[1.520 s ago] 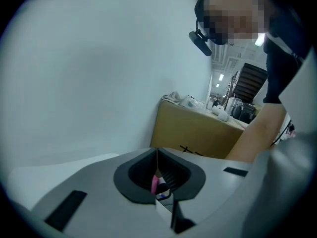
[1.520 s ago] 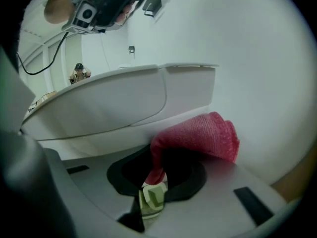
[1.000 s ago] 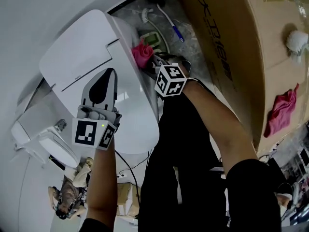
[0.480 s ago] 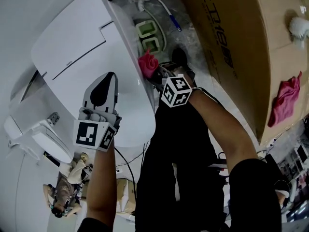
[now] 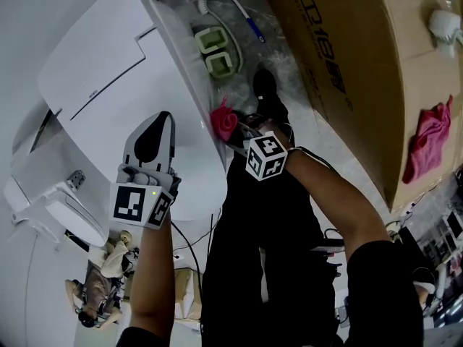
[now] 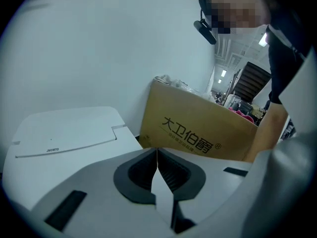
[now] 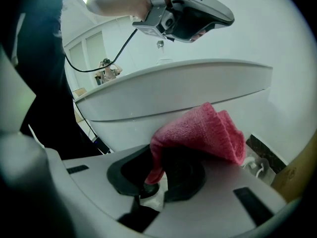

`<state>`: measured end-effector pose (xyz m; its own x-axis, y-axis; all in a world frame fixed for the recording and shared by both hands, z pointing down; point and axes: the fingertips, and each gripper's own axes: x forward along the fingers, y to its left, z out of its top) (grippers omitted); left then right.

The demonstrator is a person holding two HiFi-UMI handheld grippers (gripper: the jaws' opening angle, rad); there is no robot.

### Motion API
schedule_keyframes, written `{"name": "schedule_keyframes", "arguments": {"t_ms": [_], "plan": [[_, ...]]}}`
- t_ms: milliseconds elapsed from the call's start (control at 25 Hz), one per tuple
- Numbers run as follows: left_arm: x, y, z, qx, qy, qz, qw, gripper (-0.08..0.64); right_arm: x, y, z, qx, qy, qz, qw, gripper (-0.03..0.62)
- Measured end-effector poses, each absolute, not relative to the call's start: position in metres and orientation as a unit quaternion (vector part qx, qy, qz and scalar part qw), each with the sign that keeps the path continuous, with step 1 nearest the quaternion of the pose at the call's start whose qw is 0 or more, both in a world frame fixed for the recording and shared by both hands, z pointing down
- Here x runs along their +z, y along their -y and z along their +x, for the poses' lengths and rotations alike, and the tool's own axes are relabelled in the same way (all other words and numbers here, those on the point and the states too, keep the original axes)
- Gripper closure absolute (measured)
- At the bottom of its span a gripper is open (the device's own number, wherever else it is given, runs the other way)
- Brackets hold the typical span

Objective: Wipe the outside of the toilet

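Pink knitted cloth (image 7: 203, 130) is clamped in the right tongs (image 7: 161, 175), bunched over their tips and lying against the outer side wall of the white toilet (image 5: 108, 71), just below the edge of its closed lid. The left tongs (image 6: 157, 165) hold nothing, their 2 jaws shut together, and hover above the front of the lid. A brown cardboard box (image 5: 347, 63) stands beside the toilet.
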<state>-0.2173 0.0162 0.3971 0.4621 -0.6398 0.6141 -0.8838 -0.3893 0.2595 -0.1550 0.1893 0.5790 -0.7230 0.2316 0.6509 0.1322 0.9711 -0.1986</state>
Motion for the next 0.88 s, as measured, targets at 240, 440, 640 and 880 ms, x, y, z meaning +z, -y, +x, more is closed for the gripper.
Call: {"name": "schedule_keyframes", "arguments": {"t_ms": [240,440,640,880], "plan": [[0.4,-0.021,-0.213,0.212,0.475,0.801,0.295,0.541,0.575,-0.265,-0.14,0.075,0.908,-0.194,0.364,0.515],[0.397,-0.015,-0.207,0.212,0.471,0.802,0.302,0.541,0.57,-0.304,-0.128,0.119,0.884,-0.271,0.361,0.515],[0.383,0.008,-0.212,0.203,0.481,0.801,0.292,0.541,0.571,-0.226,-0.119,0.2,0.882,-0.193,0.382,0.517],[0.369,0.058,-0.223,0.198,0.489,0.804,0.273,0.541,0.545,-0.025,-0.134,0.188,0.921,0.054,0.338,0.517]]}}
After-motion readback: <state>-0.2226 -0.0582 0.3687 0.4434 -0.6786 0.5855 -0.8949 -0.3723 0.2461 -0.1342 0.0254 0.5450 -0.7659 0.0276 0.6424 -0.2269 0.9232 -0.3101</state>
